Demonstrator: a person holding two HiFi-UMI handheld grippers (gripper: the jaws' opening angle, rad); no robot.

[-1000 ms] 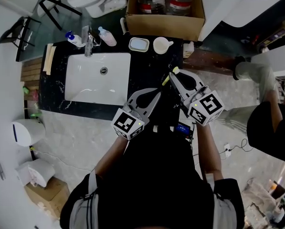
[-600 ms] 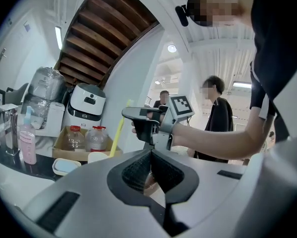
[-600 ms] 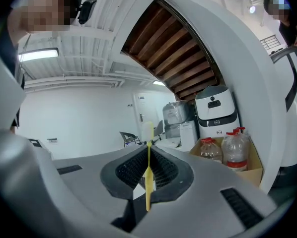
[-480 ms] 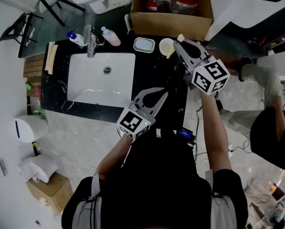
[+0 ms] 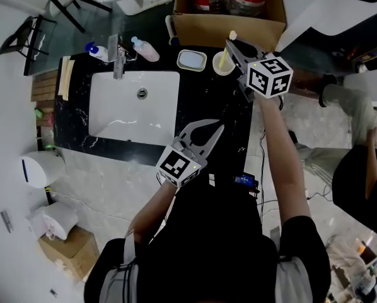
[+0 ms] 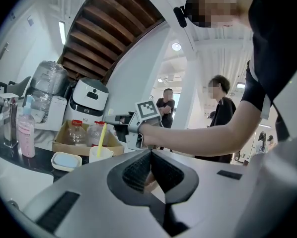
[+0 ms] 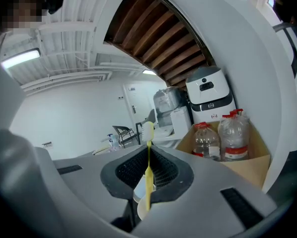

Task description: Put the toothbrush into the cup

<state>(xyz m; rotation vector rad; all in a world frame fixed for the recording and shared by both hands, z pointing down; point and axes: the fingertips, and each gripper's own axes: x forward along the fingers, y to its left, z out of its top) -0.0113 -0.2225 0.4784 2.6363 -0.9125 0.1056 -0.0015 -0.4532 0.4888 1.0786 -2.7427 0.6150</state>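
Observation:
The white cup (image 5: pixel 223 64) stands on the black counter (image 5: pixel 204 100) at the back, right of the soap dish. My right gripper (image 5: pixel 230 43) is over the cup, shut on the yellow toothbrush (image 5: pixel 226 53). The brush stands nearly upright, bristles up, its lower end inside the cup's mouth. In the right gripper view the toothbrush (image 7: pixel 148 175) runs up between the shut jaws with the cup (image 7: pixel 140 211) below. From the left gripper view, cup (image 6: pixel 100 154) and toothbrush (image 6: pixel 103 133) show at the left. My left gripper (image 5: pixel 217 127) hovers shut and empty near the counter's front.
A white sink (image 5: pixel 135 100) with a faucet (image 5: pixel 118 54) fills the counter's left. A soap dish (image 5: pixel 191 60), a pink bottle (image 5: pixel 144 48) and a blue-capped bottle (image 5: pixel 98 51) line the back. A cardboard box (image 5: pixel 229 19) of water bottles stands behind the cup. People stand at the right.
My right gripper has carried the toothbrush from near my body out to the cup and tipped it upright, its lower end now in the cup. The left gripper has barely moved.

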